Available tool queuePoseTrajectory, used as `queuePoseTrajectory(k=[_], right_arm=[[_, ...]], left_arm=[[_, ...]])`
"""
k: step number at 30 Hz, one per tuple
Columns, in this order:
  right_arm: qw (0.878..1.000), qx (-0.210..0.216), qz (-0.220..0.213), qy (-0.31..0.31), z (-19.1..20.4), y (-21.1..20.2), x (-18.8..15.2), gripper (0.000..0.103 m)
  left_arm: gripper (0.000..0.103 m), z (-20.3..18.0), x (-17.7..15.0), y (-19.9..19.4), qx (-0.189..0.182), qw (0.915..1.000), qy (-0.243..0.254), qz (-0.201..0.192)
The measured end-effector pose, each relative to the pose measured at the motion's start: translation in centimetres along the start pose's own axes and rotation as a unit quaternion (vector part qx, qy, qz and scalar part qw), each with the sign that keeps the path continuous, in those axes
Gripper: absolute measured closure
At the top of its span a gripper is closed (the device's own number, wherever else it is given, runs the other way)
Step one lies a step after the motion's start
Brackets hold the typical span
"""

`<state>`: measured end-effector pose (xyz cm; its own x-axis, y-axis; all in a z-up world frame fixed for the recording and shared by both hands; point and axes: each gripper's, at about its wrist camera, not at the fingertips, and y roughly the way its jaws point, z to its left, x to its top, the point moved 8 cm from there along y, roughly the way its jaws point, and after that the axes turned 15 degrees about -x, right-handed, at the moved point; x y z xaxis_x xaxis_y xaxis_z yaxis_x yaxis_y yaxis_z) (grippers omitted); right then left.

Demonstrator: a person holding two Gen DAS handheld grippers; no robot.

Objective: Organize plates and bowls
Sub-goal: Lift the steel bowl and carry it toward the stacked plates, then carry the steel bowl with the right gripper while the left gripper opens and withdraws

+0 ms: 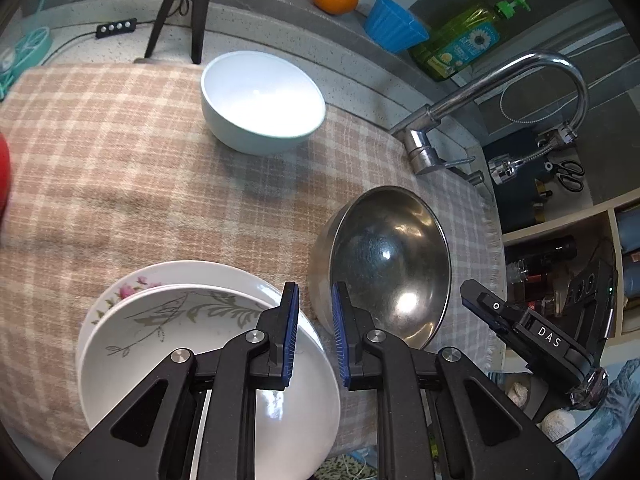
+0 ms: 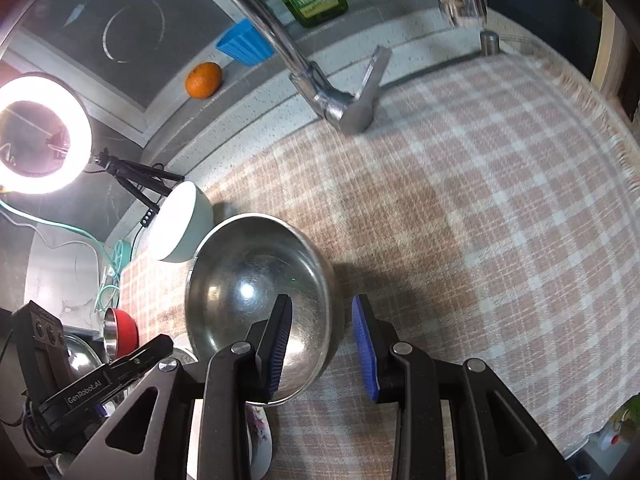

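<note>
Two plates (image 1: 208, 360) sit stacked beside the steel bowl (image 2: 260, 300) (checked cloth (image 1: 120, 184) beneath); left gripper (image 1: 315, 332) fingers slightly parted, empty; right gripper (image 2: 322, 350) fingers apart astride the bowl's rim, not pressing.

On the bench (image 1: 120, 152), stacked plates (image 1: 208, 360) sit just left of the steel bowl (image 1: 388, 264); another bowl (image 1: 262, 100) stands behind, probably apart.

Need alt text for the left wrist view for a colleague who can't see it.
The left gripper, jaws slightly apart and empty, hangs between two stacked floral plates and a steel bowl on a checked cloth. A pale blue bowl sits farther back, near the faucet.
</note>
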<state>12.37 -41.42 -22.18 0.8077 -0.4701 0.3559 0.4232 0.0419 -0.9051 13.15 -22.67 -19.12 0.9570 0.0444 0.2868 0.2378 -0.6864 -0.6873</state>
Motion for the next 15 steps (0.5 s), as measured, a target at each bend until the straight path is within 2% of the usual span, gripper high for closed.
queuePoseTrajectory(k=[11, 15], right_arm=[[0.996, 0.016, -0.061, -0.055, 4.4, -4.5, -1.1, 0.074], [0.994, 0.043, -0.069, -0.068, 7.1, -5.9, -2.1, 0.065]], left_arm=[[0.088, 3.7, -0.2, -8.2, 0.014, 0.998, 0.006, -0.061], [0.088, 6.2, -0.7, -11.3, 0.032, 0.9959, -0.002, -0.084]])
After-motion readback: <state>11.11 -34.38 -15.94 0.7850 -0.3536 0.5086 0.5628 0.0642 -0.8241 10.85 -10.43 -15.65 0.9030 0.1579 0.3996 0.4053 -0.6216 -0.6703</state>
